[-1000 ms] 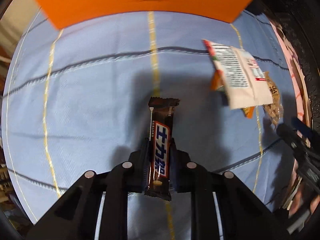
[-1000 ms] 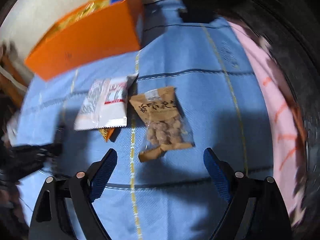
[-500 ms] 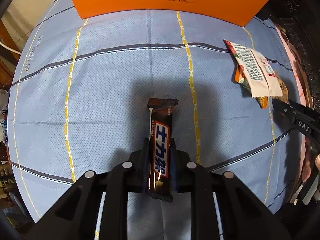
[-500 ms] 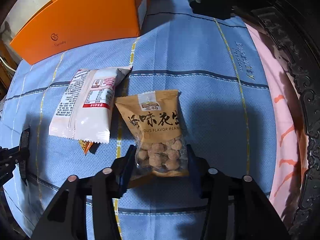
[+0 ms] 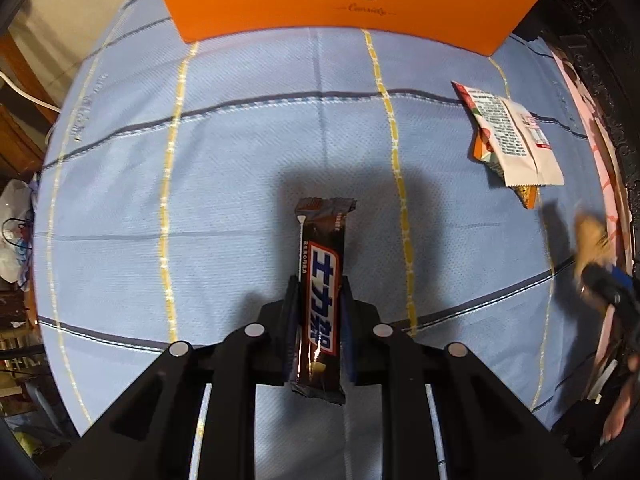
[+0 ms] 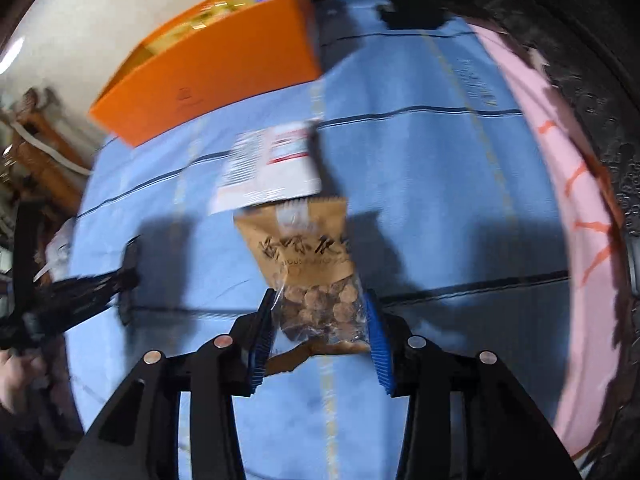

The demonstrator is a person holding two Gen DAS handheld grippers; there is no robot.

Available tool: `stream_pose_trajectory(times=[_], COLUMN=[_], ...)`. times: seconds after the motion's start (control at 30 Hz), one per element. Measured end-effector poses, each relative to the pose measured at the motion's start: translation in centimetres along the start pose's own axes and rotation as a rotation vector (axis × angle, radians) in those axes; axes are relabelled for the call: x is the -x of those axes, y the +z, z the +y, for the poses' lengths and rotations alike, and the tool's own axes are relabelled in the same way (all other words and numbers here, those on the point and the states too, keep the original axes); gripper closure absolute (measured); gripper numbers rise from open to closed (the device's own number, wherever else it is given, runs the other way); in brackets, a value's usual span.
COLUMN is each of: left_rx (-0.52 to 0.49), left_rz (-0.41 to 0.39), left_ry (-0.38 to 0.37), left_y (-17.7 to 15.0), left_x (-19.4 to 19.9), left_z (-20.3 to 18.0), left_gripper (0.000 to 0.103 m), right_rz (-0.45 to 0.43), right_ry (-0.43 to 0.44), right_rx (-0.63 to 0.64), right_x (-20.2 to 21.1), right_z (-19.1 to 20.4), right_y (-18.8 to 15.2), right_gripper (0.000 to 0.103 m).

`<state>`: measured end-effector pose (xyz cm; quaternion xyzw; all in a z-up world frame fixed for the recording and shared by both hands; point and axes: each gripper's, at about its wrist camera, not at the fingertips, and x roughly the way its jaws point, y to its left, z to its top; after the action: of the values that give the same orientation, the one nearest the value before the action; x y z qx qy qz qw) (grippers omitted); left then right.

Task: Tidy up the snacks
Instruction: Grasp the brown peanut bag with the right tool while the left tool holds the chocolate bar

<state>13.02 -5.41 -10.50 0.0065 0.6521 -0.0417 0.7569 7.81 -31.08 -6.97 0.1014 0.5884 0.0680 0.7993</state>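
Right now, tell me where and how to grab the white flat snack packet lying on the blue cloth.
Take the white snack packet across its narrow width, from above: it lies flat on the blue cloth, partly over an orange packet, so pinch its long edges.

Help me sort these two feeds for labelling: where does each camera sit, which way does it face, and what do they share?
Left wrist: on the left gripper, facing down at the cloth; own fingers clamp a chocolate bar.
Right wrist: on the right gripper, tilted down; own fingers hold a peanut bag.
Shared: orange box, white packet, and each shows the other gripper at its edge.
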Motion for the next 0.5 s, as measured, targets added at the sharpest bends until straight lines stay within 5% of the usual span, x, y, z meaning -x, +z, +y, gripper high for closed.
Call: stream_pose_trajectory(times=[0.07, 0.13, 0.27, 0.3, 0.37, 0.5], left_rx=[-0.002, -0.007, -0.007, 0.001, -0.003, 0.002], left_rz=[-0.012, -0.032, -0.047, -0.037, -0.023, -0.005], left_ry=[0.003, 0.014, 0.021, 0.013, 0.013, 0.002], left_y=[-0.1, -0.1, -0.1, -0.1, 0.0, -0.3], left_x=[0.7, 1.5, 2.1, 1.9, 1.1, 0.4], left_z=[0.1, 0.1, 0.6, 0.7, 0.4, 0.5], left_gripper=[0.085, 0.085, 0.085, 0.085, 0.085, 0.085], right_rz=[-0.004, -0.014, 0.042, 0.037, 0.055, 0.115], right_ry=[0.022, 0.049, 0.037, 0.031, 0.011, -0.035], right_rx=[0.032, 0.055, 0.111, 0.108, 0.095, 0.155], right_x=[0.3, 0.7, 0.0, -0.1, -0.3, -0.8], right_z=[1.6, 3.0, 4.9, 4.8, 4.2, 3.4], right_y=[-0.1, 0.1, 1.0, 1.1, 0.9, -1.8], right_gripper=[0.065, 0.091, 0.087, 0.083, 0.040, 0.026])
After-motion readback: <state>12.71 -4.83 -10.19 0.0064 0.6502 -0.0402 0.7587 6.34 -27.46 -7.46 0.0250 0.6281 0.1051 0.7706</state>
